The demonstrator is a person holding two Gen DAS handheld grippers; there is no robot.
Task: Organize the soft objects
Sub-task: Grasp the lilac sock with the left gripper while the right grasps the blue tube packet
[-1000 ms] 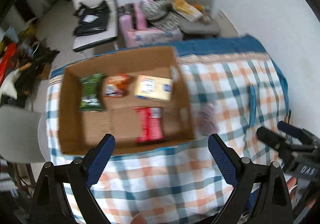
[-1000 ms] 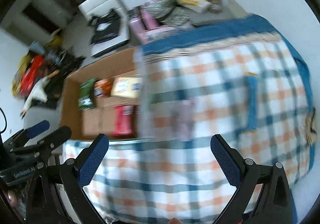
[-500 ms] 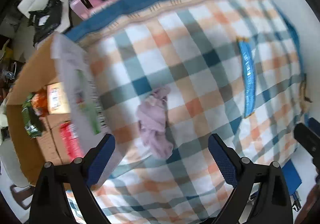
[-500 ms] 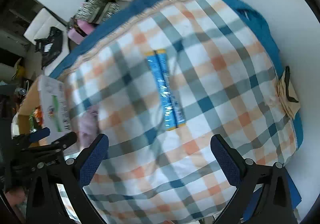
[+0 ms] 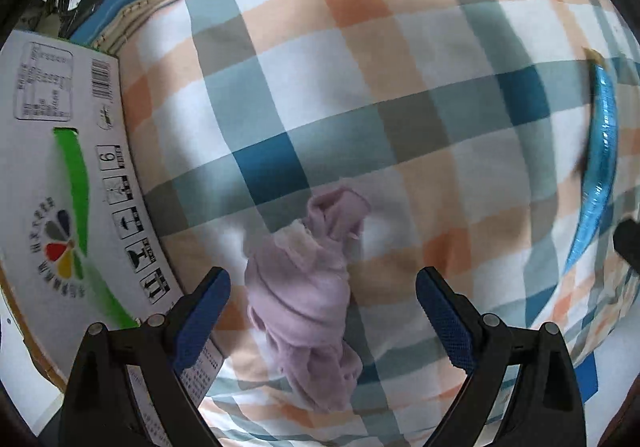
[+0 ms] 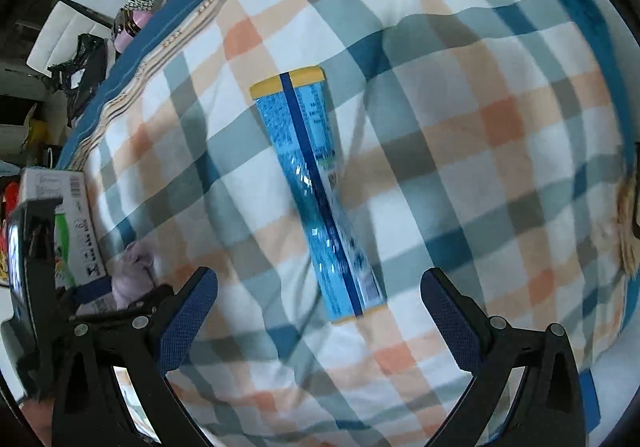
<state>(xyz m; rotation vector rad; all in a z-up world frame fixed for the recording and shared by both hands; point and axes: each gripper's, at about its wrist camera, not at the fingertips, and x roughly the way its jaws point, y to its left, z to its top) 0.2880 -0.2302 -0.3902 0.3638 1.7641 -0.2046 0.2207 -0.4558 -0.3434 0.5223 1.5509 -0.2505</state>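
Your crumpled cloth [image 5: 308, 299] lies on the bed [image 5: 360, 87], just right of the cardboard box [image 5: 68, 183]; the snack packet [image 6: 316, 191] lies farther right.

Cloth [image 5: 312, 295] is showing pale lilac with a cream patch. Tablecloth [image 5: 400, 87] is running a white, orange, teal and grey check with a blue border. Packet [image 6: 320, 191] is showing shiny blue, dark blue stripe, yellow ends. Box [image 5: 60, 167] is showing white with a green stripe, black print.

A plaid tablecloth [image 6: 460, 175] covers the table (blue-bordered); beyond, possibly a white chair [image 6: 60, 35].
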